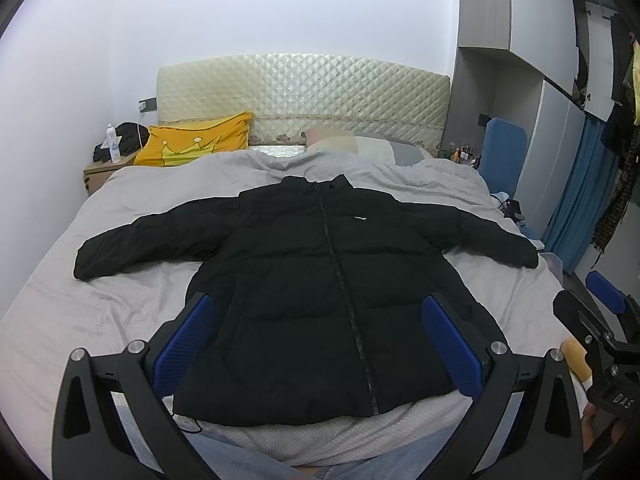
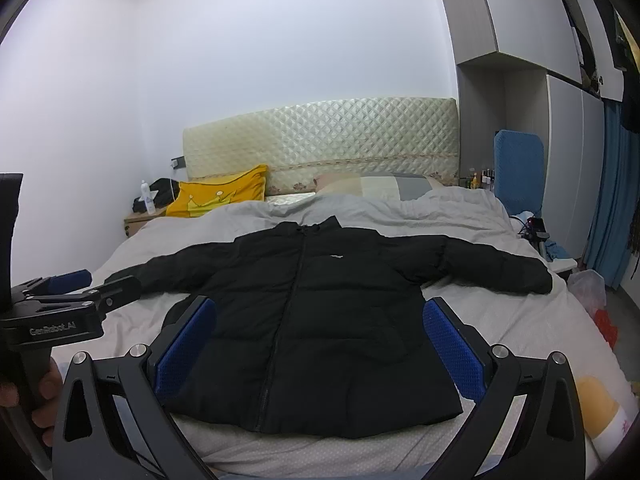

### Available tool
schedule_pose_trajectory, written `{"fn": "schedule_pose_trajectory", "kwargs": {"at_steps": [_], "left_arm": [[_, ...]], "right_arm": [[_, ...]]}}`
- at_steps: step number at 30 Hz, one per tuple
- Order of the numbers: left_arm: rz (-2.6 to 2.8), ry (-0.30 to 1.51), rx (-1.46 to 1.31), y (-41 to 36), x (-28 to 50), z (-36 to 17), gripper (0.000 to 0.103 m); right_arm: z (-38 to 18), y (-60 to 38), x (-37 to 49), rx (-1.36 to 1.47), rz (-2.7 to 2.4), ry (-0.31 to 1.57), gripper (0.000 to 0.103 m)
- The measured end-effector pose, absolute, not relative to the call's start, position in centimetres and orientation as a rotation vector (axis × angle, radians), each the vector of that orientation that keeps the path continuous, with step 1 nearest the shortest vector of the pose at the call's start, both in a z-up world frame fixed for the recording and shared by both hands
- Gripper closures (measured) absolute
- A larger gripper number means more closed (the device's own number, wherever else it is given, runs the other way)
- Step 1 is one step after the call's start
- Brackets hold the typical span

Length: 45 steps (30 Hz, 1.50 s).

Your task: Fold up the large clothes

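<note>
A black puffer jacket [image 1: 304, 280] [image 2: 320, 312] lies flat and face up on the bed, zipped, with both sleeves spread out to the sides and the collar toward the headboard. My left gripper [image 1: 316, 320] hovers open above the jacket's hem, its blue pads wide apart with nothing between them. My right gripper [image 2: 320, 320] is also open and empty, held over the near edge of the bed in front of the hem. In the right wrist view the left gripper [image 2: 68, 284] shows at the left edge, held by a hand. The right gripper [image 1: 600, 300] shows at the left wrist view's right edge.
The bed has a grey duvet [image 1: 120, 288] and a quilted cream headboard [image 1: 304, 96]. A yellow pillow [image 1: 196, 140] and a nightstand [image 1: 100, 172] with a bottle stand at the back left. A blue chair [image 2: 518, 168], wardrobe [image 2: 560, 100] and blue curtain are at the right.
</note>
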<state>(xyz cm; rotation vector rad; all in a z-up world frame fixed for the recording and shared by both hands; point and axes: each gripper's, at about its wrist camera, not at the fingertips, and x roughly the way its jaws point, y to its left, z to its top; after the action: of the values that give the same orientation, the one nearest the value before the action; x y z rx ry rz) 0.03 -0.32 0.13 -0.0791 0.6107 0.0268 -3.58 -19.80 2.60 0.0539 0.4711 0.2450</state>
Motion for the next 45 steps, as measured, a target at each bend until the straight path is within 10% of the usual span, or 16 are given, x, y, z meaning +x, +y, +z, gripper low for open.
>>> {"fn": "schedule_pose_trajectory", "kwargs": {"at_steps": [45], "left_arm": [[0.048,0.607,-0.074,-0.59,-0.44,0.48,0.000]], "right_arm": [[2.11,-20.47,-2.95,0.070,0.244,0.491,0.000]]}}
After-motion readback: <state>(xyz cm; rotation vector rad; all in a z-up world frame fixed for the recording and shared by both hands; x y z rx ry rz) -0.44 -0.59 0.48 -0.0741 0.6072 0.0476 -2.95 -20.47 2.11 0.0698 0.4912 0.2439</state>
